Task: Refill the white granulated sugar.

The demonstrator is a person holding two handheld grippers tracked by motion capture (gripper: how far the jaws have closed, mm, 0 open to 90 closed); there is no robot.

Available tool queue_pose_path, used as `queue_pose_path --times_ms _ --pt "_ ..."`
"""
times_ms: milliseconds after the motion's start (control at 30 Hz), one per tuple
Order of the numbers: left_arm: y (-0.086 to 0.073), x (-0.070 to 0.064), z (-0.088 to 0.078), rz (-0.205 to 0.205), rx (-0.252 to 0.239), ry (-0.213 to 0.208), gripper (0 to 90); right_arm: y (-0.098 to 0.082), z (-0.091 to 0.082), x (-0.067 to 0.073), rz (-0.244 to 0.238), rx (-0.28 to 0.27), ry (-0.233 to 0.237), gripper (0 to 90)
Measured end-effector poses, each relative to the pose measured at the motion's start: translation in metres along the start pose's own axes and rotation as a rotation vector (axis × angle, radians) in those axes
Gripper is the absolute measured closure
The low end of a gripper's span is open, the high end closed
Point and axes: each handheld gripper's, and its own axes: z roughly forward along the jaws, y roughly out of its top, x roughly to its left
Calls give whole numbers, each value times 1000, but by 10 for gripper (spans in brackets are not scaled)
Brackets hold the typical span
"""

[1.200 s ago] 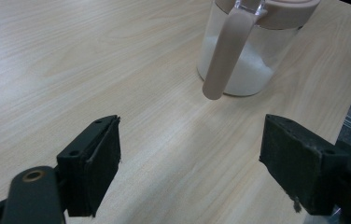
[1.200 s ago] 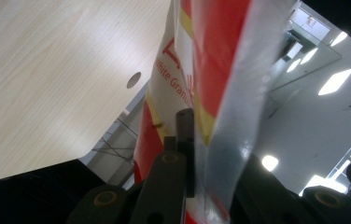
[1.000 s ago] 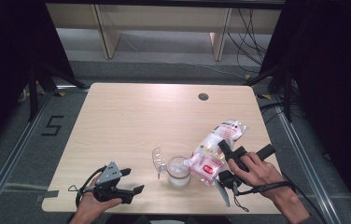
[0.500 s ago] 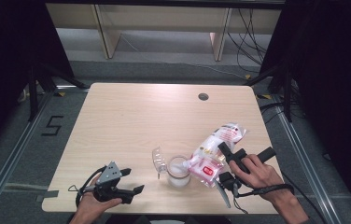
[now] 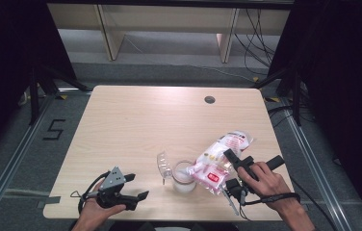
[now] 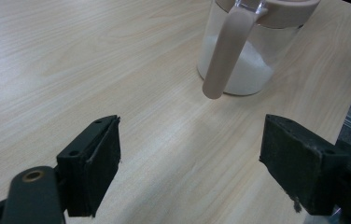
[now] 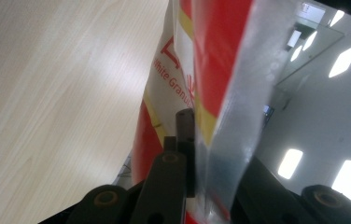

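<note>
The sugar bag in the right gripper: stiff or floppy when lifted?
Probably floppy: the sugar bag is thin film, creased where the right gripper pinches it. It looks partly full, so loose contents may shift and sag it toward the jar.

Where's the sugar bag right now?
In the high view the sugar bag sits front right on the table, tilted over the sugar jar and clamped by the right hand-held gripper.

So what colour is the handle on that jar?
Beige-pink: the jar's handle shows best in the left gripper view.

Tilted sugar bag [image 5: 220, 159] over open glass jar [image 5: 183, 177]
</note>
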Motion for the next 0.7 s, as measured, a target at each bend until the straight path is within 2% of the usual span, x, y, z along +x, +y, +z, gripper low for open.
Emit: queue_pose_path --times_ms 100,133,167,200,233,267,300,333,367,400,467,500,533,567,600,633,667,700 --pt "0 0 0 -1 0 0 197 0 0 3 33 8 -6 889" --pt "0 0 0 -1 -1 0 197 1 0 5 60 0 -9 889" --pt "0 0 0 0 -1 0 197 1 1 6 61 -5 -1 889" --pt "0 0 0 1 1 1 197 2 2 5 47 -15 -12 889" --pt "0 -1 0 -25 -1 2 197 4 4 10 77 -31 -12 889" --pt "-1 -1 0 -24 -3 1 197 4 4 10 77 -31 -12 889" --pt "-1 -1 0 -18 -4 3 197 4 3 13 107 -10 10 889" --pt "-1 -1 1 -7 -21 7 197 5 4 16 126 -12 12 890" --pt "0 -1 1 -4 -20 6 197 6 6 17 108 -31 -11 890" --pt "0 -1 -1 -4 -7 0 197 7 6 20 119 -28 -10 890" --pt "0 -1 0 -6 -16 -1 197 8 7 22 99 -29 -13 890" --pt "0 -2 0 -7 -18 4 197 7 6 23 139 -16 9 890" --pt "0 -2 0 -7 -19 3 197 6 7 24 180 -24 6 890" --pt "0 -2 0 -6 -18 3 197 4 7 25 196 -30 3 890" --pt "0 -1 0 -6 -14 -4 197 2 8 22 170 -55 -23 890" --pt "0 -1 0 -4 -6 -8 197 1 7 23 224 -34 5 891" --pt "0 -1 0 -6 -8 -7 197 -1 6 23 242 -41 8 891" --pt "0 -2 0 -7 -15 0 197 -3 6 20 228 -51 -3 891"
